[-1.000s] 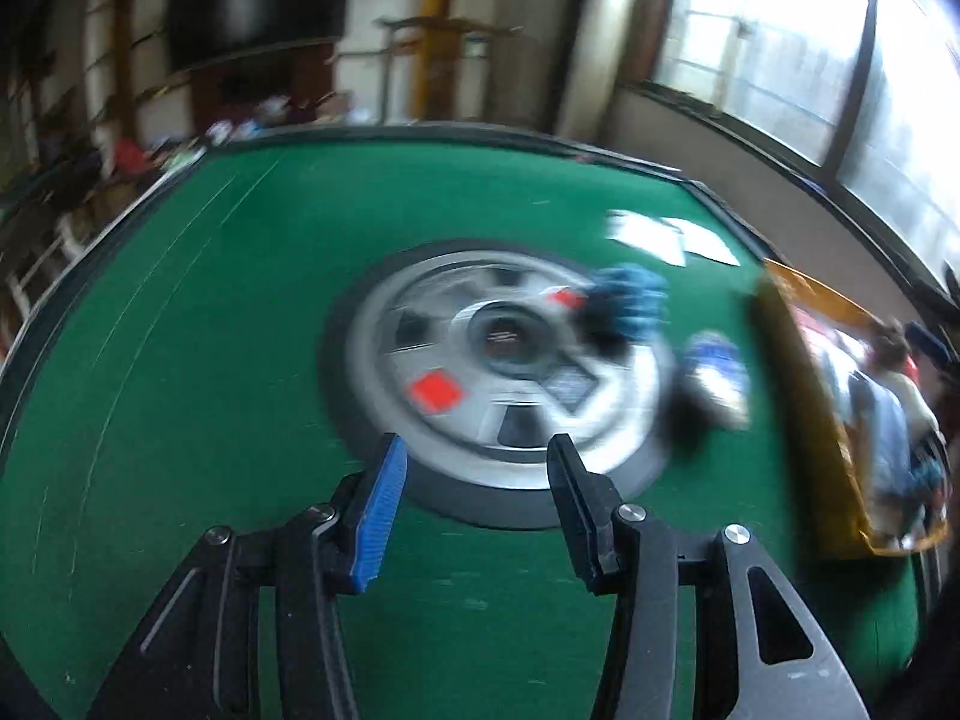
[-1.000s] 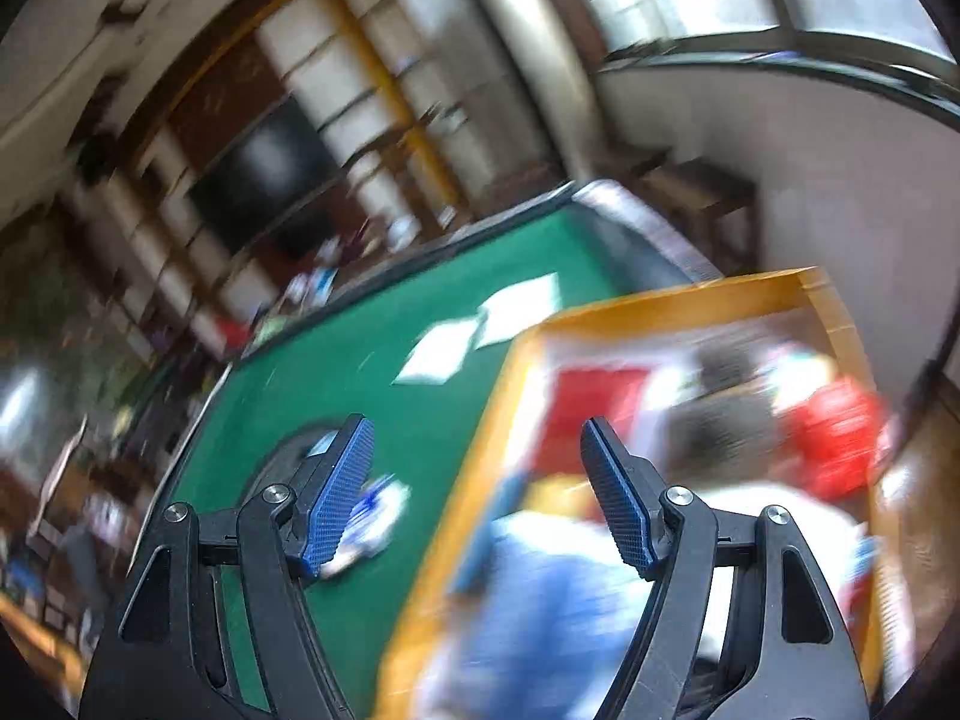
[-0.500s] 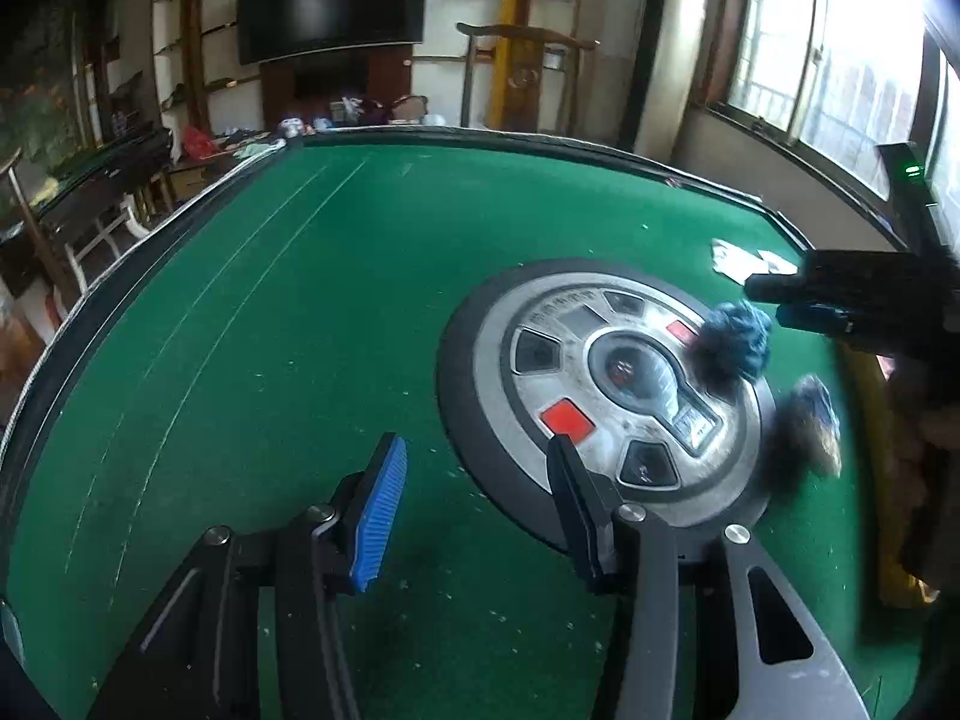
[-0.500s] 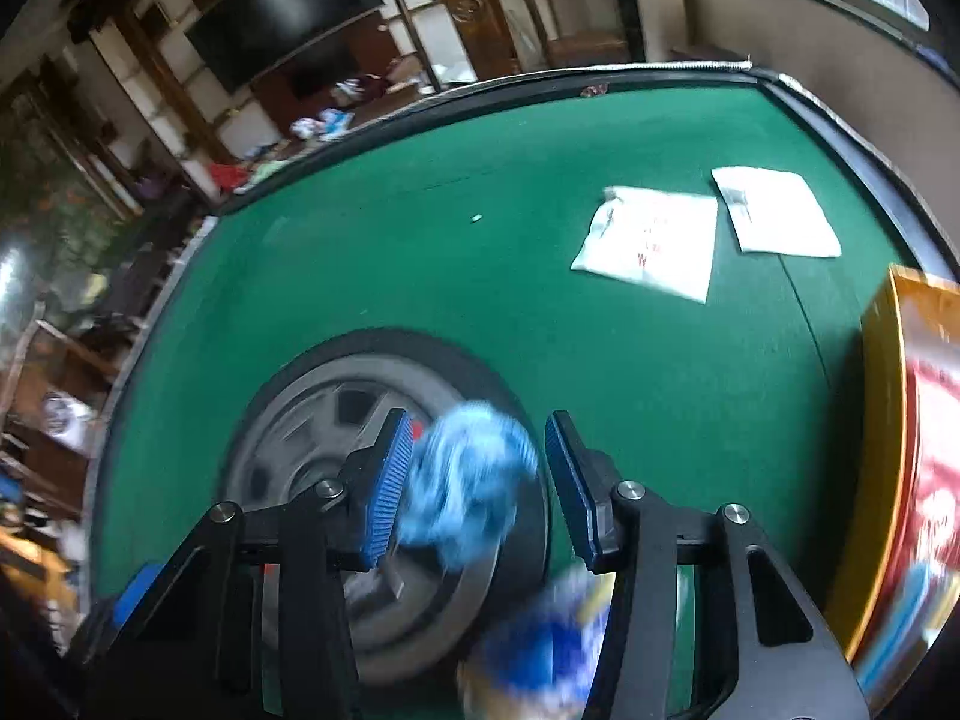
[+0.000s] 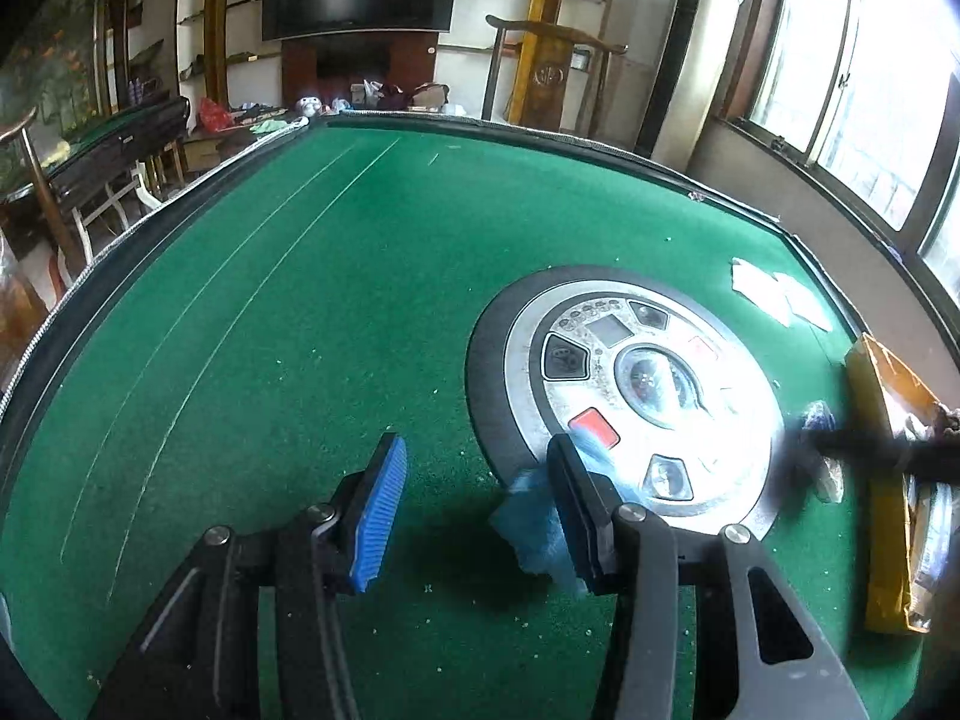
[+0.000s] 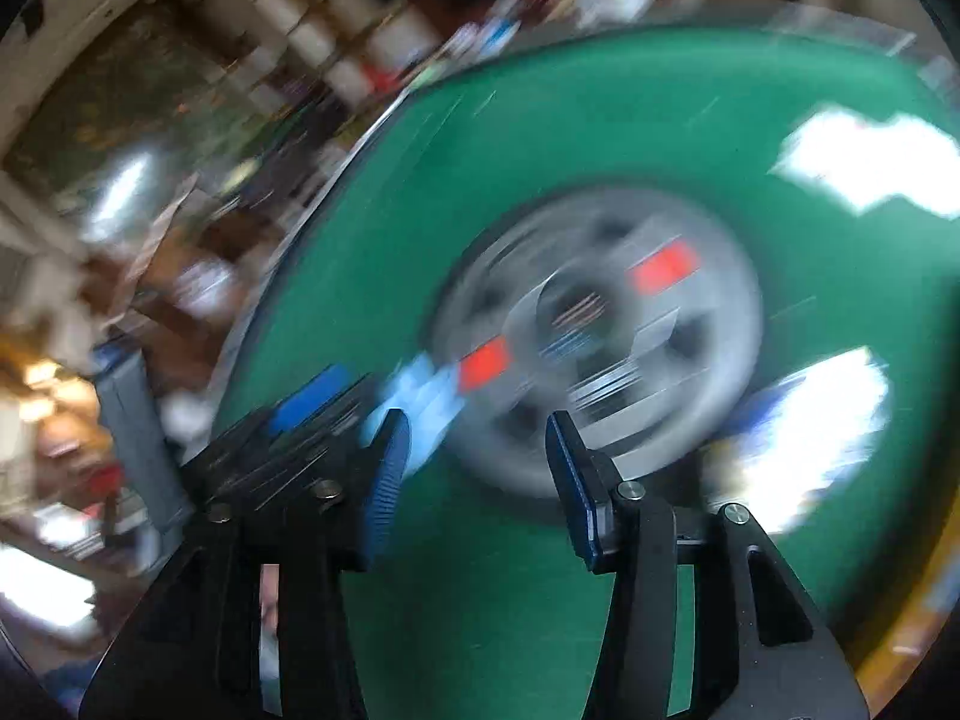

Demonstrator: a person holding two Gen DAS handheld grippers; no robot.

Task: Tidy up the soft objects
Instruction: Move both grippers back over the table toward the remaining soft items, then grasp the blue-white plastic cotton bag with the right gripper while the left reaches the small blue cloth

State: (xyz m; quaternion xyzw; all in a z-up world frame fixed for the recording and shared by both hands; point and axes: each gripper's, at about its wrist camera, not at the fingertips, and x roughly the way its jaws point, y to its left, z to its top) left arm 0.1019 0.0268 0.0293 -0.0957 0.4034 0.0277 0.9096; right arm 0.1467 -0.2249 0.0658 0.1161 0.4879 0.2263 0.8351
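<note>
A fluffy blue soft object lies on the green felt at the near rim of the round silver control panel. It sits just by the right finger of my open left gripper, not between the jaws. A second blue-and-white soft object lies near the yellow box, partly blurred. My right gripper is open and empty above the felt; its view is heavily blurred. It shows the blue object beside the left gripper's fingers.
The green table has a raised dark rim. Two white papers lie at the far right. The yellow box holds more items. The right gripper's dark arm reaches in from the right edge.
The blue soft object has moved from the panel's far right to its near rim by my left gripper. My right gripper has opened, released it and swung fast.
</note>
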